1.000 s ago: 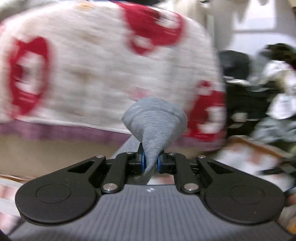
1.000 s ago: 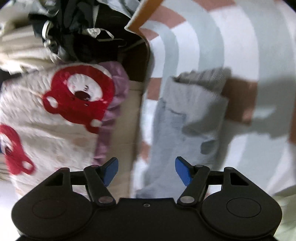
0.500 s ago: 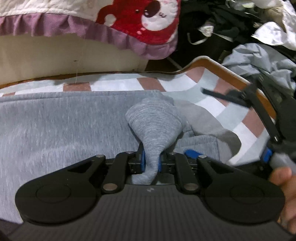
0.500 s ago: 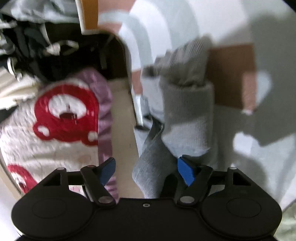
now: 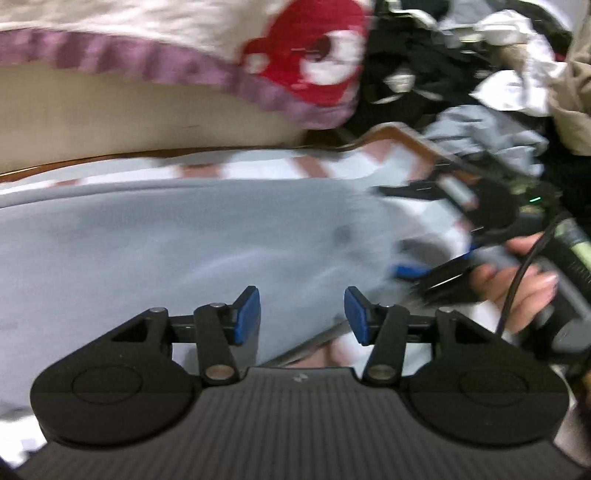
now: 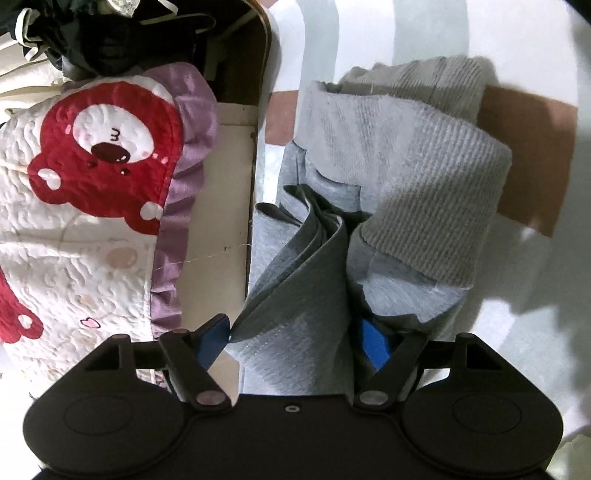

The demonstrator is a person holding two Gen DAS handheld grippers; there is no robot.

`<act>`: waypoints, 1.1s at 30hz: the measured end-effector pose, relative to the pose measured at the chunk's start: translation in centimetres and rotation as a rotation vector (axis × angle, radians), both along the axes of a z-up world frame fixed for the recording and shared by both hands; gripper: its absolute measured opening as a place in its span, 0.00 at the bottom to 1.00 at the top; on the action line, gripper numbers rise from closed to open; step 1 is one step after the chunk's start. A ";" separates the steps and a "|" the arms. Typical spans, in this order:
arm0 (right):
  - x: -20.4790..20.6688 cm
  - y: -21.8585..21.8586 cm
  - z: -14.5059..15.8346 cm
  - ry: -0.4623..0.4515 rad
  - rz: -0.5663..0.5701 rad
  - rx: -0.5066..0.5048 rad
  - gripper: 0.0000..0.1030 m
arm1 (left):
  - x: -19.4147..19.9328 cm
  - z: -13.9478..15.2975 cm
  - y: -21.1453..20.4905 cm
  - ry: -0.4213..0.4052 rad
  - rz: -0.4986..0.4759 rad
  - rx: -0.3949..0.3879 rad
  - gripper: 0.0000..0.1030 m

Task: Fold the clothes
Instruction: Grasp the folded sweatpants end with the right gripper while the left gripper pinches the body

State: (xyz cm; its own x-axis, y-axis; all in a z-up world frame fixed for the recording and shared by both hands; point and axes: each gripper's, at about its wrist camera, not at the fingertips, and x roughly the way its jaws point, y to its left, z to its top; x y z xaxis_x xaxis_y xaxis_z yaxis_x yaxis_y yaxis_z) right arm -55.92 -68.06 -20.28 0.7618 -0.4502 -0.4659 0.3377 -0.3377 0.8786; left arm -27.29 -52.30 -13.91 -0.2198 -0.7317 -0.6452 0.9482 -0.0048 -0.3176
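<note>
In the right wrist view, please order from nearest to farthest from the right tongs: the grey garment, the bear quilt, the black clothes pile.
1. Grey knit garment: between the open right tongs.
2. White quilt with red bear and purple frill: to the left.
3. Pile of black clothes: top left corner, beyond the quilt.

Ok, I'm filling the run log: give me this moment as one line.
left gripper: open, empty | right gripper: open, around grey garment fold | garment on striped mat

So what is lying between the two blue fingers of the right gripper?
A bunched fold of the grey garment sits between the open right gripper's fingers, seen in the right wrist view.
</note>
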 end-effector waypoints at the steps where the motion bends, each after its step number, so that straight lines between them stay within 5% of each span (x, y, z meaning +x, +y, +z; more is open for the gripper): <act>1: 0.0 0.1 0.2 0.010 0.005 -0.008 0.78 | 1.4 0.0 0.4 -0.024 0.022 0.022 0.49; 5: 0.4 0.3 1.2 0.060 0.046 -0.067 0.78 | 7.1 0.1 2.1 -0.139 0.151 0.114 0.49; 9: 1.7 0.9 3.6 0.246 0.136 -0.160 0.78 | 11.7 1.1 4.4 -0.152 0.234 0.167 0.49; 18: 5.9 0.9 3.2 0.564 0.246 -0.281 0.74 | 15.0 4.8 5.9 -0.181 0.268 0.094 0.49; 19: 6.4 0.8 3.1 0.596 0.254 -0.292 0.67 | 15.3 5.0 5.9 -0.178 0.286 0.076 0.50; 22: 6.8 0.7 3.4 0.682 0.256 -0.337 0.25 | 15.9 4.1 6.5 -0.145 0.296 0.004 0.52; 30: 5.9 3.8 10.8 0.723 0.132 -0.705 0.12 | 17.3 -0.4 5.8 -0.066 0.234 -0.087 0.52; 33: 4.0 3.5 10.7 0.848 0.043 -0.671 0.12 | 16.2 -1.1 4.6 -0.102 0.193 -0.073 0.52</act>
State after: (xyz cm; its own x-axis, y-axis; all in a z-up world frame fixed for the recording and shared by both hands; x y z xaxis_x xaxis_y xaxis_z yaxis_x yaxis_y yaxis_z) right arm -51.93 -64.51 -9.59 0.3287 -0.7906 -0.5166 0.9226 0.1518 0.3548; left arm -11.07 -47.74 -15.02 -0.0074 -0.7997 -0.6004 0.9610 0.1603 -0.2253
